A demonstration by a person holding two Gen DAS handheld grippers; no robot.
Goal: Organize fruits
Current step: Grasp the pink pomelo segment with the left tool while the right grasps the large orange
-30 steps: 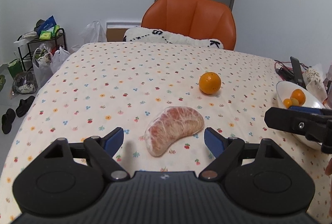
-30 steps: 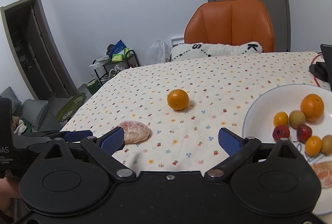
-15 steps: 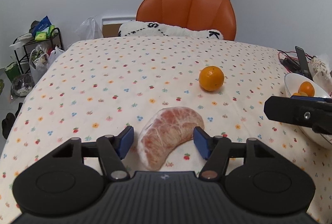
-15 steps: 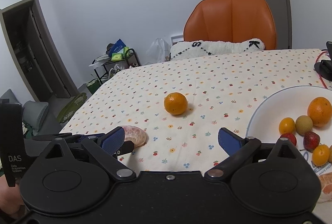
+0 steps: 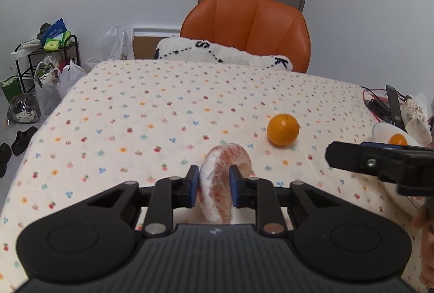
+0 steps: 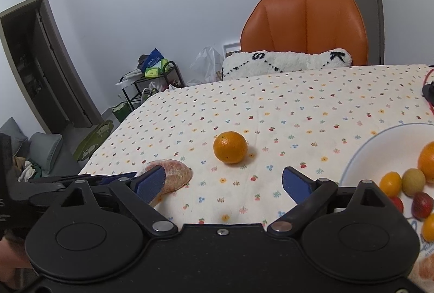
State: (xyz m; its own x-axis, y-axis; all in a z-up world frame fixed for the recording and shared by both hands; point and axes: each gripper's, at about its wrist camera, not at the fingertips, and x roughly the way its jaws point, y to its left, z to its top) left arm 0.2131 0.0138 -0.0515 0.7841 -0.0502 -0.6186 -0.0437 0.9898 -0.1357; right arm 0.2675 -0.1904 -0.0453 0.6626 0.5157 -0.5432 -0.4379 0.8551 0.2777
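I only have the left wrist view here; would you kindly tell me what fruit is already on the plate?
Observer: On the white plate lie an orange, small yellow fruits, a greenish one and dark red ones.
Operator: Thank you. Is the right gripper holding anything?
Observer: No, the right gripper is open and empty, facing the loose orange.
Operator: And my pomelo piece?
Observer: The left gripper is shut on the pomelo piece, low over the tablecloth.

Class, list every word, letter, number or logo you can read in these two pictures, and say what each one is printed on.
"S" and "K": black letters on the white fluffy cushion.
"MCA" (uncertain): blue packet on the black rack.
Blue print on the white plate: cut off, unreadable.
Small logo on the left gripper: no words.
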